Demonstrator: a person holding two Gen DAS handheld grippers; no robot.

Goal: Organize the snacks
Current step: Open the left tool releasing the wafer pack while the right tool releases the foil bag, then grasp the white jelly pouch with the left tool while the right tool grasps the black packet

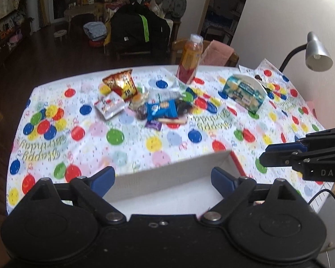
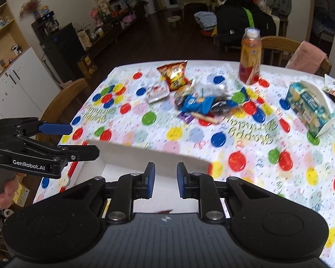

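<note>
A heap of snacks lies mid-table: a red-gold chip bag [image 1: 120, 83] [image 2: 175, 76], a white-and-red packet [image 1: 110, 107] [image 2: 157, 91], a blue cookie packet [image 1: 162, 109] [image 2: 195, 103] and a purple candy [image 1: 153, 125]. A white cardboard box [image 1: 172, 174] [image 2: 145, 156] stands at the near table edge. My left gripper [image 1: 164, 181] hovers over it, wide open and holding nothing. My right gripper [image 2: 166, 179] is also above the box, narrowly open with nothing between its blue pads. A small brown piece [image 2: 164, 211] shows inside the box.
An orange drink bottle [image 1: 189, 60] [image 2: 250, 60] stands at the far edge. A blue-green carton [image 1: 245, 93] [image 2: 310, 107] lies right of the heap. A desk lamp [image 1: 317, 53] leans in from the right. Wooden chairs [image 2: 62, 102] surround the balloon-print tablecloth [image 1: 131, 147].
</note>
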